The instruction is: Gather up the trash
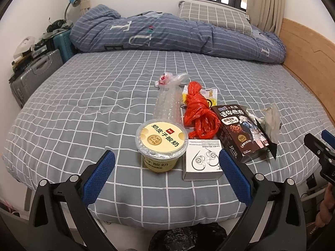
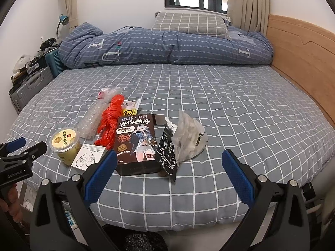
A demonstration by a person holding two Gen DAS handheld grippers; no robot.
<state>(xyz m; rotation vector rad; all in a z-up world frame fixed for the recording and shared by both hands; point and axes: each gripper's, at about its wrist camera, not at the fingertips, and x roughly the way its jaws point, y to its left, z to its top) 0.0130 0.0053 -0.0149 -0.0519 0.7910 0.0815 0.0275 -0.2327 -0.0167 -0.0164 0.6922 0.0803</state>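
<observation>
Trash lies in a cluster on the grey checked bed (image 1: 83, 104): a yellow yogurt cup (image 1: 161, 143), a white earphone box (image 1: 202, 160), a red plastic bag (image 1: 199, 110), bubble wrap (image 1: 168, 102), a dark cookie box (image 1: 240, 131) and a crumpled clear wrapper (image 1: 271, 119). My left gripper (image 1: 167, 175) is open just short of the cup and the white box, holding nothing. My right gripper (image 2: 169, 175) is open in front of the cookie box (image 2: 136, 142) and a black-and-clear wrapper (image 2: 184, 142), holding nothing. The left gripper (image 2: 18, 148) shows at that view's left edge.
A folded blue quilt (image 1: 178, 35) and a checked pillow (image 1: 215, 16) lie at the bed's far side. A wooden headboard (image 2: 303, 52) runs along the right. Suitcases (image 1: 35, 73) stand at the left. A black bag (image 1: 188, 238) sits on the floor below the bed's near edge.
</observation>
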